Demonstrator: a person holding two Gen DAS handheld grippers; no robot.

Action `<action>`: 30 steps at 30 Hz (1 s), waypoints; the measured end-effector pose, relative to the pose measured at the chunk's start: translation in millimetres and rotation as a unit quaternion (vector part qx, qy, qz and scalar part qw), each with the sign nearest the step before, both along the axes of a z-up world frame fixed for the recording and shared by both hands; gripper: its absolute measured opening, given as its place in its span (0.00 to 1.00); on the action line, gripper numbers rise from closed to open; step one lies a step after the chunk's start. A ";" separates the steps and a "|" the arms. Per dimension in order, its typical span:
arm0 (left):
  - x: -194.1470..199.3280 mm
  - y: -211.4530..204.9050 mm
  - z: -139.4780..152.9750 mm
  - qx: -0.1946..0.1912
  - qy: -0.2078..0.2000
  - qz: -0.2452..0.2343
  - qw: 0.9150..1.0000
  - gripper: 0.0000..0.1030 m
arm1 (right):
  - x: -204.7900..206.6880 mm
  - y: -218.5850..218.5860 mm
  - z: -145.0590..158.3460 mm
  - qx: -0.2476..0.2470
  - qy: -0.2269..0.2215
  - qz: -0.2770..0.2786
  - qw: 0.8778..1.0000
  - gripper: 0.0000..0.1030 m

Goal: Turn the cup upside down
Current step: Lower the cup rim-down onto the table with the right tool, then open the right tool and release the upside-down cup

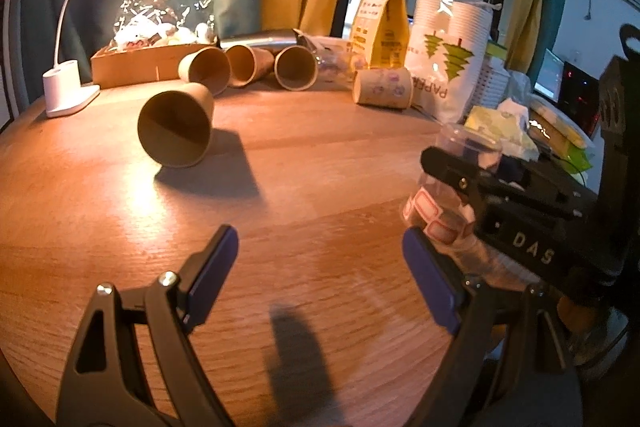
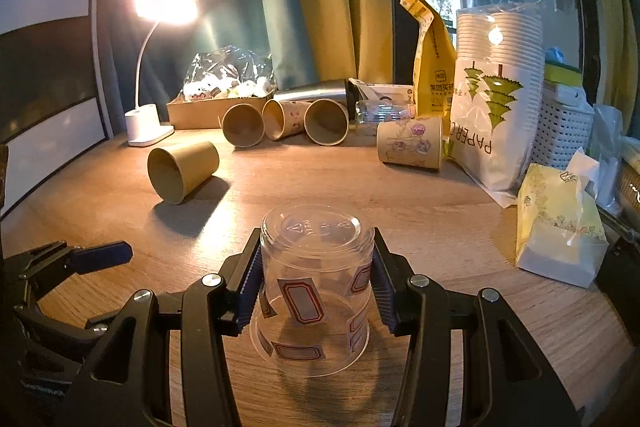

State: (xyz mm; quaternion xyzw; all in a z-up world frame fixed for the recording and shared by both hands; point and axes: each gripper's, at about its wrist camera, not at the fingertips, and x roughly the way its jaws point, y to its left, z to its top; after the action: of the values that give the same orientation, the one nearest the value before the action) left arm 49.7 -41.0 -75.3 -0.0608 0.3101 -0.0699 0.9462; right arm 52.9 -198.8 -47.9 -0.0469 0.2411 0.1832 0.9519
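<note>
A clear plastic cup (image 2: 316,287) with red label stickers stands upside down on the wooden table (image 2: 440,227), base up. My right gripper (image 2: 316,283) is shut on its sides. In the left wrist view the cup (image 1: 444,203) shows at the right, partly hidden by the right gripper (image 1: 472,179). My left gripper (image 1: 320,267) is open and empty, low over the bare wood (image 1: 280,187) left of the cup. It shows at the left edge of the right wrist view (image 2: 100,259).
A brown paper cup (image 2: 180,171) lies on its side at the left. Three more (image 2: 284,123) and a printed one (image 2: 410,143) lie at the back. A lamp (image 2: 146,123), cardboard box (image 2: 208,111), paper-cup bag (image 2: 492,107) and tissue pack (image 2: 556,227) ring the table.
</note>
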 end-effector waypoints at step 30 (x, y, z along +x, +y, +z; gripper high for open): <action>-0.3 1.2 3.8 0.002 0.001 0.006 1.000 0.83 | -13.2 -3.2 13.0 0.004 0.004 0.007 1.000 0.66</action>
State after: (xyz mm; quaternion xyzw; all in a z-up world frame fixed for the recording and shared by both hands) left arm 49.4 -39.8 -71.5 -0.0605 0.3107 -0.0630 0.9465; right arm 39.7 -202.1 -34.9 -0.0441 0.2441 0.1915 0.9496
